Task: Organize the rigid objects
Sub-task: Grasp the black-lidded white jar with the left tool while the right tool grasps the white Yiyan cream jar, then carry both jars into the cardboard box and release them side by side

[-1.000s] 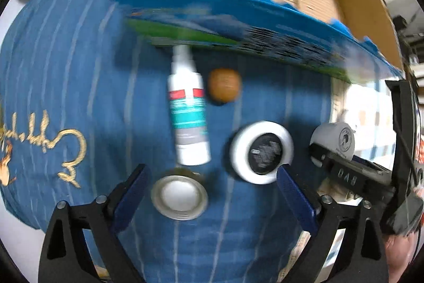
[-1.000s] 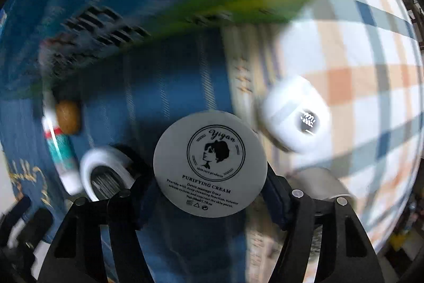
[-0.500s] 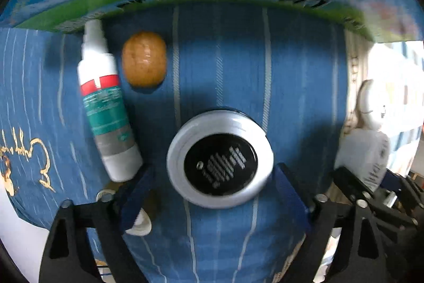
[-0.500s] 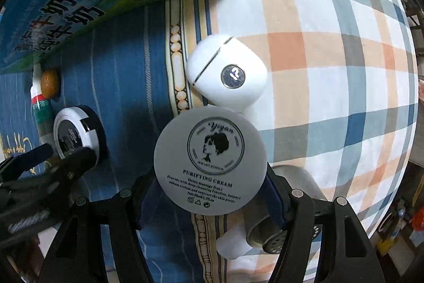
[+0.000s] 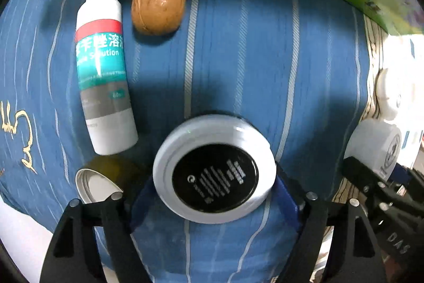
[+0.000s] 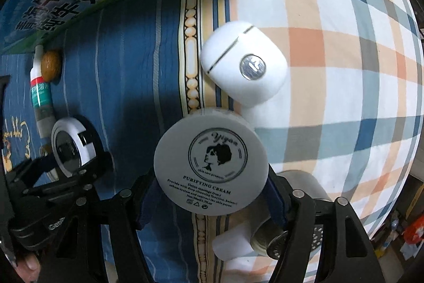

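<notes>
The left gripper (image 5: 214, 199) had dropped and closed on the round white black-topped tin (image 5: 214, 169), while the right gripper (image 6: 212, 192), its jaws opening, bracketed the white cream jar (image 6: 210, 166); lifting looked next.

A white jar with a black lid (image 5: 214, 174) sits between the left gripper's (image 5: 214, 192) pads. The grey-lidded cream jar (image 6: 210, 167) sits between the right gripper's (image 6: 212, 192) opening jaws.

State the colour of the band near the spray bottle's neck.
Red, on the spray bottle; clearest in the left wrist view.
</notes>
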`<state>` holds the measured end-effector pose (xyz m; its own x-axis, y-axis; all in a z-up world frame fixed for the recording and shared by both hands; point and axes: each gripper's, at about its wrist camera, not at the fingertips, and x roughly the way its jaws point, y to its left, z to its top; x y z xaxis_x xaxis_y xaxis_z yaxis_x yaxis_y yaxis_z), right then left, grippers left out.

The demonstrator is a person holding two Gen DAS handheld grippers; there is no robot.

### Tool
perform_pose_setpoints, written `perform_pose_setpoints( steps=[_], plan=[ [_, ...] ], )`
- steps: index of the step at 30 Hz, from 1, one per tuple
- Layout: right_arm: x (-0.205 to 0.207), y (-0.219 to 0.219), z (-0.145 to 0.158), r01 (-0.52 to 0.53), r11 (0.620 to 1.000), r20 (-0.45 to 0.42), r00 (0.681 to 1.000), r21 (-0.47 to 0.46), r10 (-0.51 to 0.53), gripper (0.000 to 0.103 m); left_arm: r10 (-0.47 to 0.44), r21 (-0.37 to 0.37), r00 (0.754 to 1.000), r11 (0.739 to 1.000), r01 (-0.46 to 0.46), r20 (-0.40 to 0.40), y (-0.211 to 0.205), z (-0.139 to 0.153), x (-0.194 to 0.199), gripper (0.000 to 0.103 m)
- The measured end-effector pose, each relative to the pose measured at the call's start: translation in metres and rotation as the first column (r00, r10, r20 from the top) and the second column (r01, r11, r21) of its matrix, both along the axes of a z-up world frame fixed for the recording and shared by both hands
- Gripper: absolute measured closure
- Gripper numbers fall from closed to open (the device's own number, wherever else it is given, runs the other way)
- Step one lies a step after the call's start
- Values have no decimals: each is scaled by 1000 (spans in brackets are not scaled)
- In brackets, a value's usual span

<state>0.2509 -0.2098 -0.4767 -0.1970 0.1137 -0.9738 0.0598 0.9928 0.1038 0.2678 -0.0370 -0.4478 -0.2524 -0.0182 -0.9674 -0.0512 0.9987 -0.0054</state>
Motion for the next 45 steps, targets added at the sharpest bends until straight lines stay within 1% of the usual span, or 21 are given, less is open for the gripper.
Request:
perform_pose_setpoints(
  steps=[2,3,4,6,7,8,11,13,14,18,20,28,29,31,33,35,36,37,38,40,45],
  plan=[
    [0,3,-2,-2,1000,-1,1000,-19,2,31,-16,14,1000,1000,16,7,-5,-7,9,21],
    [2,6,-11,-4,1000,0,1000,-29,4,31,-12,12,1000,1000,12,11,-6,-6,9,21],
    [1,8,-15,-6,999,1,1000,-43,6,31,-8,10,1000,1000,8,14,-10,-9,12,22],
    [-2,15,-14,-7,998,0,1000,-68,7,31,-8,11,1000,1000,7,25,-14,-2,17,25],
    [1,20,-8,-5,997,-6,1000,-77,4,32,-6,10,999,1000,5,35,-12,4,18,30],
    [1,22,-8,-8,996,-10,1000,-86,7,33,-4,14,999,1000,4,43,-5,10,0,30],
    [2,24,-12,-17,995,-12,1000,-101,16,33,-9,21,998,1000,7,66,6,16,-9,30],
    [-3,26,-10,-21,996,-22,1000,-90,20,33,-5,14,997,1000,4,83,4,29,-14,30],
    [-3,27,-15,-20,997,-23,1000,-81,18,33,-6,12,995,1000,5,99,5,37,-21,30],
    [-17,26,-1,-32,998,8,999,-62,32,34,-5,2,987,1000,5,159,6,71,-32,30],
    [-25,27,13,-35,998,37,999,-44,37,34,-8,2,980,1000,8,197,13,88,-32,30],
    [-46,30,79,-65,998,157,986,0,64,34,-9,-34,938,999,22,347,16,190,-33,30],
    [-47,29,86,-69,998,168,983,4,68,34,-11,-36,932,999,25,361,18,191,-29,30],
    [-52,29,108,-69,998,201,977,8,66,34,-11,-45,918,998,31,395,17,208,-31,30],
    [-43,22,136,-75,997,232,970,13,70,34,-10,-55,906,998,36,423,19,207,-36,30],
    [-46,14,158,-77,997,267,961,22,68,34,-11,-64,892,997,44,452,20,215,-31,30],
    [-26,-5,177,-79,997,278,958,26,69,34,-11,-66,886,997,47,464,20,217,-29,30],
    [-7,-5,185,-78,996,296,953,33,64,34,-9,-73,878,996,50,479,20,226,-26,30],
    [-2,-9,195,-81,996,309,949,36,66,34,-7,-77,872,996,52,490,17,225,-22,30],
    [8,-10,218,-81,995,337,940,51,59,34,-7,-84,857,995,58,515,18,239,-13,30],
    [33,7,236,-94,994,392,918,64,61,34,4,-103,832,993,65,555,20,258,16,30]
  ],
)
